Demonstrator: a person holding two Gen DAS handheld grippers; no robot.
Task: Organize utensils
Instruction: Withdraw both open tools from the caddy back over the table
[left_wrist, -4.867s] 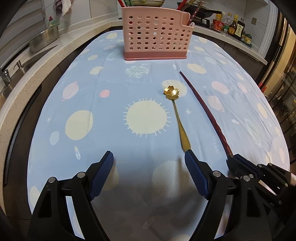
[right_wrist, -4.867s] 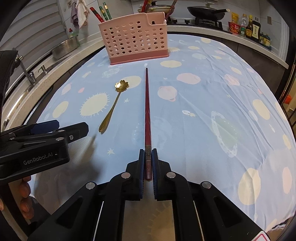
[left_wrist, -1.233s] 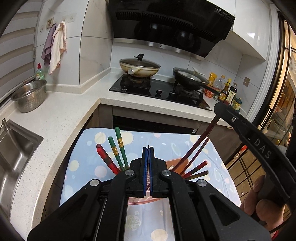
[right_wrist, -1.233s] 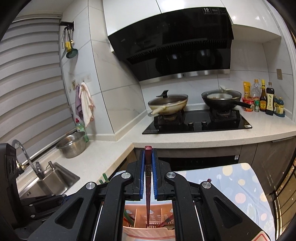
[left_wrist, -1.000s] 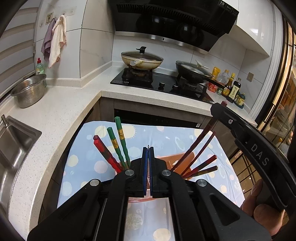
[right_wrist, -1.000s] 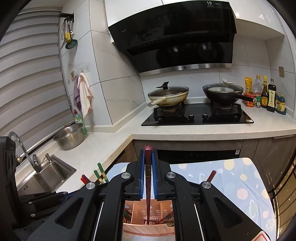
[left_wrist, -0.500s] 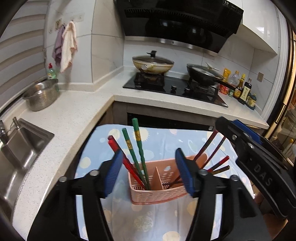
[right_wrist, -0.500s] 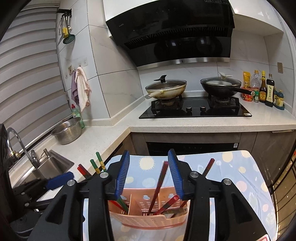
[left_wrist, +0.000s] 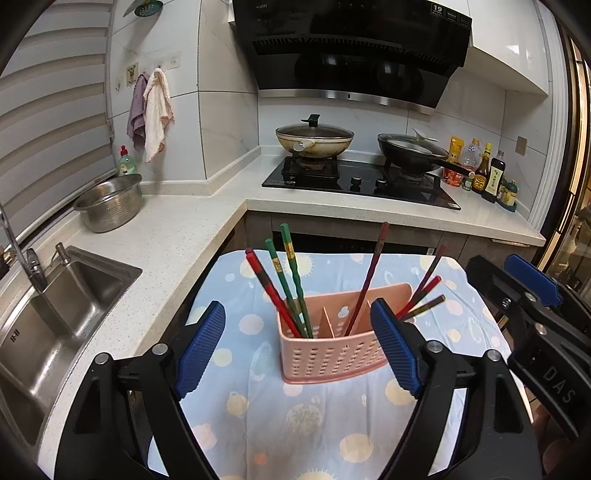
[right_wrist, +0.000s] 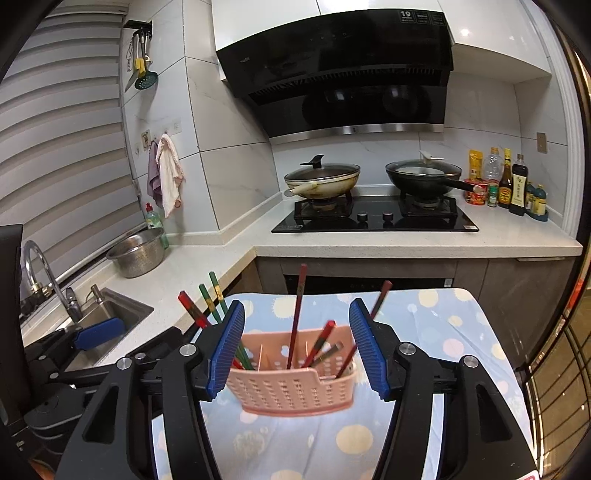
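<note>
Now that both grippers have let go, the dark red chopstick (left_wrist: 367, 282) stands inside the pink holder (left_wrist: 332, 354), leaning toward the far side, in its right compartment. The left gripper (left_wrist: 297, 345) and the right gripper (right_wrist: 297, 349) hang above the holder with jaws spread wide and nothing between them. The gold spoon carried a second ago is probably inside too, but I cannot see it among the other chopsticks. The blue tablecloth (left_wrist: 295, 424) shows no utensil left, so the task seems almost finished.
</note>
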